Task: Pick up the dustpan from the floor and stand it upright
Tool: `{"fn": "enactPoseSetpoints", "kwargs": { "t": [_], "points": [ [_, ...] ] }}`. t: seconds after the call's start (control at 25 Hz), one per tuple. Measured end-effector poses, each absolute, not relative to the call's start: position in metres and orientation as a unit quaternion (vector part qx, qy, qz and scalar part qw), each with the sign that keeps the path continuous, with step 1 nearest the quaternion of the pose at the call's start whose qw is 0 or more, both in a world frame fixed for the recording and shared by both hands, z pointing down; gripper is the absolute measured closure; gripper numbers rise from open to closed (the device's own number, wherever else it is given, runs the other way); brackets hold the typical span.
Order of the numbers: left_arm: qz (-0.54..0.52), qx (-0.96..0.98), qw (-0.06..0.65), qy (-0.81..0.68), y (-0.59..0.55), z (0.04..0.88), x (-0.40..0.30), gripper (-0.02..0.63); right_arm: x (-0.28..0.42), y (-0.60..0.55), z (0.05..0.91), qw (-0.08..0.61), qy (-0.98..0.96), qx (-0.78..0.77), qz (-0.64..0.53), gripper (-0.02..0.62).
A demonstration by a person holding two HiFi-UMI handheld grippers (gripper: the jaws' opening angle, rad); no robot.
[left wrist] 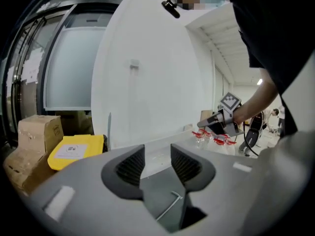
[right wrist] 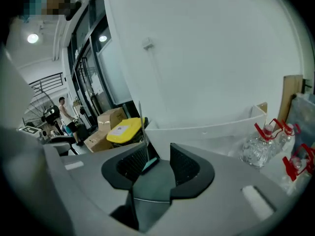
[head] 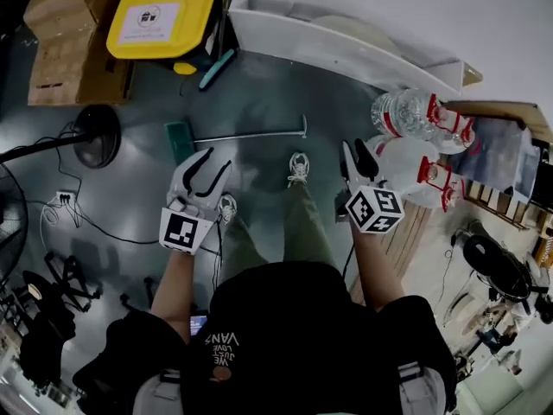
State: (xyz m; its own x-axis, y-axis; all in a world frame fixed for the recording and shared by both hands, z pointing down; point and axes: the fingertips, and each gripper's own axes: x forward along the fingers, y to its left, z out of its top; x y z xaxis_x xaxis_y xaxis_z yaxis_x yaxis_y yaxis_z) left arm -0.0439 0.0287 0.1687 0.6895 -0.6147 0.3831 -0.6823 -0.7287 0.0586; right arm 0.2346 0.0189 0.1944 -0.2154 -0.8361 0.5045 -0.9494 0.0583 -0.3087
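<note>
Two grippers, both empty. Left gripper (head: 219,158) has jaws wide apart with nothing between them; in the left gripper view only floor and a thin metal handle (left wrist: 170,206) show through the gap. Right gripper (head: 356,158) has jaws apart too, gripping nothing. One dustpan (head: 180,140) lies flat on the grey floor, green pan just beyond the left jaw tips, untouched, with its long handle running right. Two shoes (head: 298,168) stand between the grippers. One teal broom (head: 216,69) leans farther out beside one yellow-lidded bin (head: 164,11). Two cardboard boxes (head: 65,41) sit at far left. Several red-capped clear bottles (head: 415,115) lie by the right gripper. One fan base (head: 95,137) stands at left with cables.
</note>
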Motion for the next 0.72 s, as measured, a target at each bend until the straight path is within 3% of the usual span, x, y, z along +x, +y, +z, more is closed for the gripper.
{"fn": "enactPoseSetpoints", "kwargs": {
  "t": [0.24,0.72],
  "points": [
    [0.211,0.903,0.131,-0.352,0.011,0.273,-0.027,0.434,0.249,0.004,0.332,0.151,-0.702,0.608,0.339,0.468],
    [0.256,0.881,0.193,-0.349,0.009,0.516,-0.011,0.434,0.265,0.012,0.600,0.192,-0.637,0.621,0.415,0.468]
  ]
}}
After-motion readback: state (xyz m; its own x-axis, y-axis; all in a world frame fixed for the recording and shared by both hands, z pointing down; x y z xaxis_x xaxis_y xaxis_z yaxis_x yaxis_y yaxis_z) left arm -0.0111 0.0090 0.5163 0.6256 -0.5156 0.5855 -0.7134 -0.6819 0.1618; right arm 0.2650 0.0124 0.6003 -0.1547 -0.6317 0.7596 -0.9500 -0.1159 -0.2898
